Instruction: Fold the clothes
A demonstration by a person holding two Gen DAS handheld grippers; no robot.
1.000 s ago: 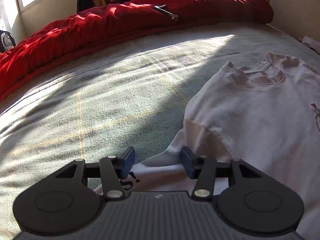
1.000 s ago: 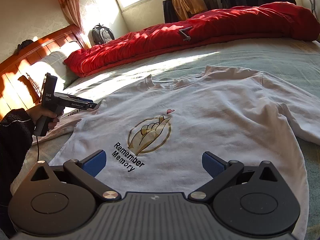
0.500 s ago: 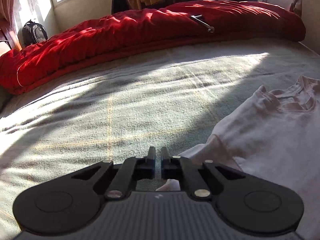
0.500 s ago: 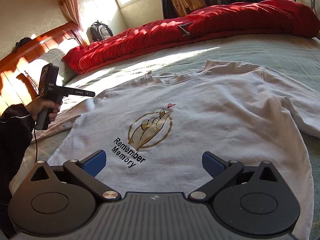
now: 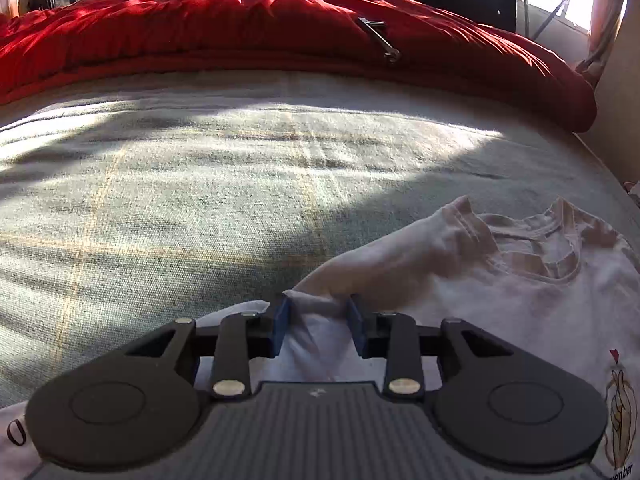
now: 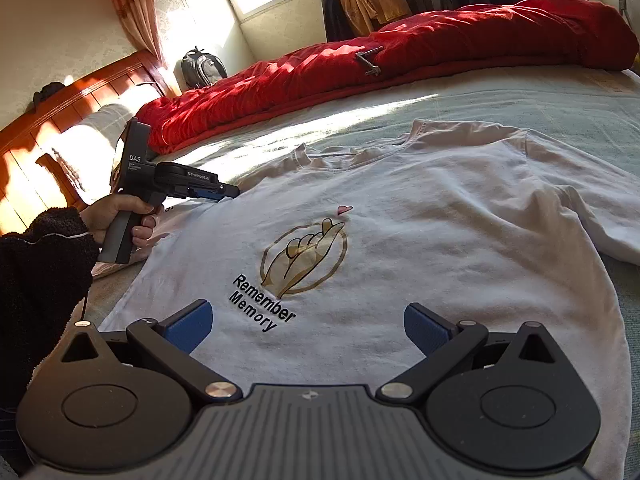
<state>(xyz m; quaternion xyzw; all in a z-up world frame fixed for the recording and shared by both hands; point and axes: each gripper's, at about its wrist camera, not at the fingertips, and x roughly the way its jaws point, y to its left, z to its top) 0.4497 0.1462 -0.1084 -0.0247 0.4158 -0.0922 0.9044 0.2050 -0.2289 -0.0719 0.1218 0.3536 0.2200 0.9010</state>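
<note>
Left wrist view shows the left gripper point(image 5: 319, 326) low in the frame, its jaws pinching a bunched fold of the white T-shirt point(image 5: 520, 292), which lies on the bed point(image 5: 200, 200). In the right wrist view, the right gripper point(image 6: 307, 322) hangs over the shirt's lower centre, jaws spread wide and holding nothing.

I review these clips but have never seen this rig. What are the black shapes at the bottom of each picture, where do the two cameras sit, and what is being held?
Each picture comes from a fisheye camera mounted on a hand-held gripper, looking forward along its two blue-padded fingers. There is no robot arm: in the right wrist view a person's hand grips the handle of the other tool. A white T-shirt with a "Remember Memory" print lies front up on a grey-green bed cover, and a red quilt lies along the far side. The left gripper has a bunch of the shirt's sleeve cloth between its fingers. The right gripper is wide open above the shirt's lower part and holds nothing.
</note>
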